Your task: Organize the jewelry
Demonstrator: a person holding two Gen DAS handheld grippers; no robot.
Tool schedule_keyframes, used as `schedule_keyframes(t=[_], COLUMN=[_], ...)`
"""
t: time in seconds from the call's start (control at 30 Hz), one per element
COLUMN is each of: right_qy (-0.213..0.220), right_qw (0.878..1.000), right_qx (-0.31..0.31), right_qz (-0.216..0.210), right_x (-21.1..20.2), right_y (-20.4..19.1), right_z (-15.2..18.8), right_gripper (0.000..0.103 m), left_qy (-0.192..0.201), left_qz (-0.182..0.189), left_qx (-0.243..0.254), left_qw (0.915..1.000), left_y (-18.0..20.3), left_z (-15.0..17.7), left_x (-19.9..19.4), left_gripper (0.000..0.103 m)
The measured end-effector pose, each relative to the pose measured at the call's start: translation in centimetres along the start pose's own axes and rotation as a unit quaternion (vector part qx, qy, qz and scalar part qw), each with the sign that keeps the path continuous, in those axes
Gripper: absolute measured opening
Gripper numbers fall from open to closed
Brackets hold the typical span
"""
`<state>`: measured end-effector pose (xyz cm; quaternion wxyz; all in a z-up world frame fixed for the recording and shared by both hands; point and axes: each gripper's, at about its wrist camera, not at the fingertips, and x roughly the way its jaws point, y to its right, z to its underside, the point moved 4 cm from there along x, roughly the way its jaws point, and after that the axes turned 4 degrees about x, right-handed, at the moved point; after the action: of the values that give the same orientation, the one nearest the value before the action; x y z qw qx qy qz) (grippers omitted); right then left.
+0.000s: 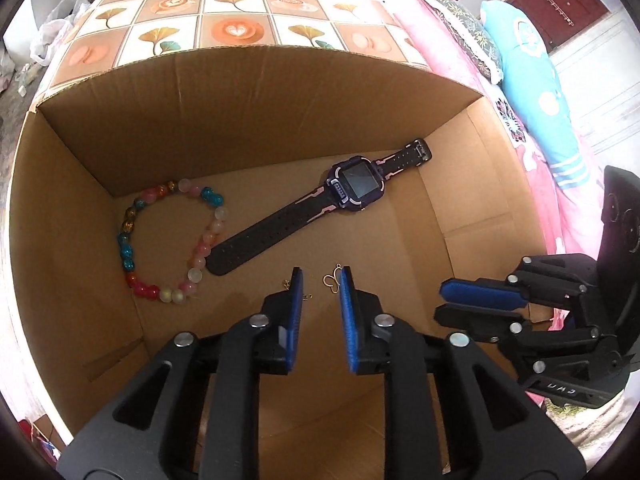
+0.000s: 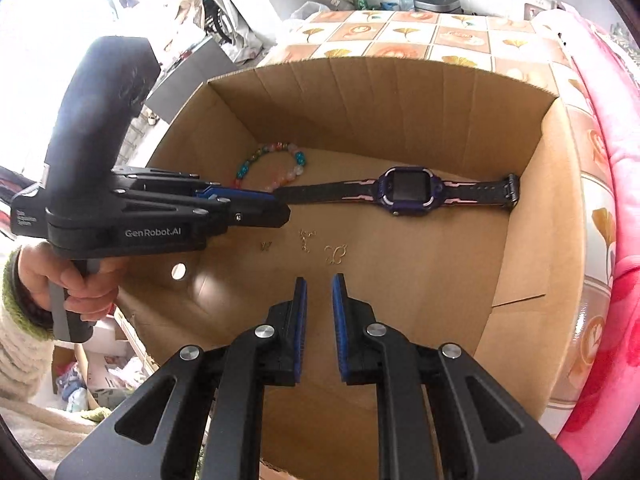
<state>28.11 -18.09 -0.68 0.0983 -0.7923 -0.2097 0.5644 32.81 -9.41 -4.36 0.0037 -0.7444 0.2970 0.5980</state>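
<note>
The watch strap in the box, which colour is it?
The watch strap is black with pink line markings, clearest in the left wrist view.

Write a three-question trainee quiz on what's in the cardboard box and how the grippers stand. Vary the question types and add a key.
1. True or false: the smartwatch lies flat on the floor of the cardboard box.
2. Multiple choice: the bead bracelet lies (A) looped around the watch face, (B) next to the free end of the watch strap, (C) outside the box.
3. Fill in: the gold butterfly charm lies just ahead of the right gripper, whose fingers are ____.

Key: 1 true; 2 B; 3 open. The left gripper is open too, with nothing between its fingers.
</note>
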Motion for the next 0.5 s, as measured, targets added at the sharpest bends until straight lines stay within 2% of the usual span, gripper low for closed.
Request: schedule_keyframes(t=[0.13, 0.27, 0.33, 0.37, 0.47, 0.5], right_qy=[0.016, 0.043, 0.066, 0.080, 0.121, 0.131], right_qw=[1.000, 0.999, 0.998, 0.997, 0.992, 0.991], right_qx=[0.006, 0.009, 0.007, 0.005, 0.006, 0.008], right_qz=[0.000, -0.007, -0.011, -0.012, -0.016, -0.018], right_x=[-1.0, -3.0, -4.7, -5.7, -8.6, -9.2], right_y=[-0.1, -0.4, -0.8, -1.1, -1.6, -1.7], right_z=[-0.1, 0.1, 0.5, 0.7, 2.0, 2.4], right_gripper=[0.014, 0.015, 0.025, 0.028, 0.029, 0.029], left_qy=[0.010, 0.047, 0.074, 0.092, 0.131, 0.148], left_qz=[-0.006, -0.010, -0.012, -0.013, -0.017, -0.014], left_qx=[0.002, 0.014, 0.027, 0.036, 0.053, 0.061], left_qw=[0.9999, 0.9987, 0.9968, 0.9950, 0.9898, 0.9870], left_y=[0.1, 0.7, 1.3, 1.8, 2.7, 3.1], left_z=[-0.1, 0.2, 0.7, 1.1, 2.7, 3.7], left_x=[-0.5, -2.5, -4.2, -5.3, -8.2, -9.5], left_gripper=[0.021, 0.021, 0.021, 0.024, 0.042, 0.043])
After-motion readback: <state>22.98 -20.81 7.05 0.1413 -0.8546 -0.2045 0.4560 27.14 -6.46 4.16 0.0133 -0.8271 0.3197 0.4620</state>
